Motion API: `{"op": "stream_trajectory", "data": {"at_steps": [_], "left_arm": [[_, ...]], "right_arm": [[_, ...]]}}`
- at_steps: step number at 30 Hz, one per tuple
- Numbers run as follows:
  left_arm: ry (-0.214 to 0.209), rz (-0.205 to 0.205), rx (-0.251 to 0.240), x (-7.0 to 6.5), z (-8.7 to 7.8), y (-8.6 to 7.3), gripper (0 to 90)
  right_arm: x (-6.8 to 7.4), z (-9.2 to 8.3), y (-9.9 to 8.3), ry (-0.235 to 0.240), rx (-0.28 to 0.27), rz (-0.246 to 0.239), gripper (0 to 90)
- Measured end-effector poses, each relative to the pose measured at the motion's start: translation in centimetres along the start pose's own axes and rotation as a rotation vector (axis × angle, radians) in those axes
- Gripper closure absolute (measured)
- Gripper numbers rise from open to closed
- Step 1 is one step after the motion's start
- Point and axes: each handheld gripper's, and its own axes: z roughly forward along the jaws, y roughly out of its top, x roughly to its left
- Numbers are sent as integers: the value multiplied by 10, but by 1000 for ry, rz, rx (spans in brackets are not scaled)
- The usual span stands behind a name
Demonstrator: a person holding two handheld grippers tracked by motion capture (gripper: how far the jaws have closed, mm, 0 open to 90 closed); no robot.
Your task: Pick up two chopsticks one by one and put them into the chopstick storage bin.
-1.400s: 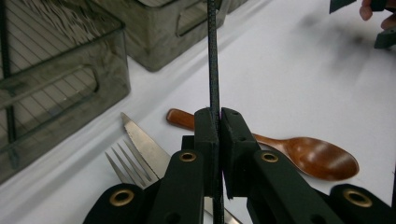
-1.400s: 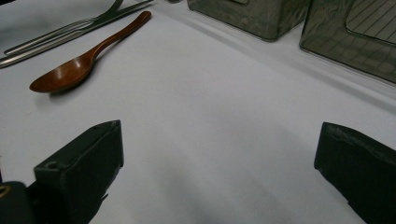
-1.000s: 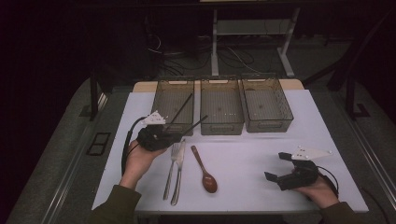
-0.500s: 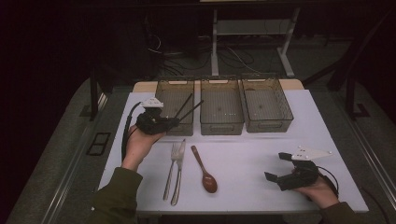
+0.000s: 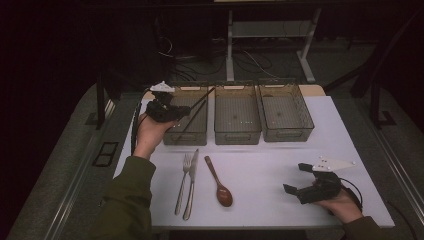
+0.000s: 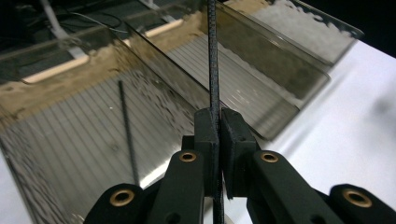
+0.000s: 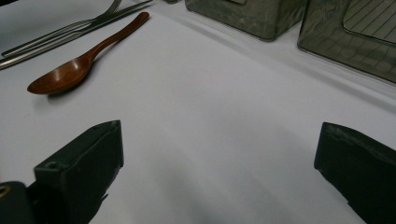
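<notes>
Black chopstick (image 6: 213, 60) pinched (upright) between left gripper (image 6: 218, 122) jaws.

wooden spoon (image 5: 220, 182), fork (image 5: 183, 182), knife (image 5: 190, 184) on table (image 5: 265, 170); two bare bins

three bins (image 5: 237, 114) in a row at 12 on the tabletop (image 5: 270, 165) | fork (image 5: 183, 181), knife (image 5: 191, 184) at 7 | spoon (image 5: 219, 181) at 6, right of them | chopstick (image 5: 190, 122) in left bin

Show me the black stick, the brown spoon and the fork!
black stick (image 6: 213, 60), left gripper view, on its shaft above the shut jaws.
brown spoon (image 5: 224, 195), high view, on its bowl.
fork (image 5: 186, 161), high view, on its tines.
</notes>
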Motion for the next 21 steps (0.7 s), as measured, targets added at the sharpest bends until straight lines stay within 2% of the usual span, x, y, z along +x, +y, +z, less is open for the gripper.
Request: {"op": "stream_trajectory", "data": {"at_steps": [4,9,13,14,21], "left_arm": [[37,9,12,8,7,11,851],[85,-14,17,20,18,17,851],[126,-32,34,29,28,17,851],[129,-45,32,31,30,16,851],[156,-68,60,44,47,10,851]], "right_arm": [[-1,0,0,2,-3,0,8],[-1,-1,0,4,-7,3,8],[-1,-1,0,6,-7,4,8],[-1,-1,0,8,-8,3,8],[-1,-1,0,12,-10,1,8]]}}
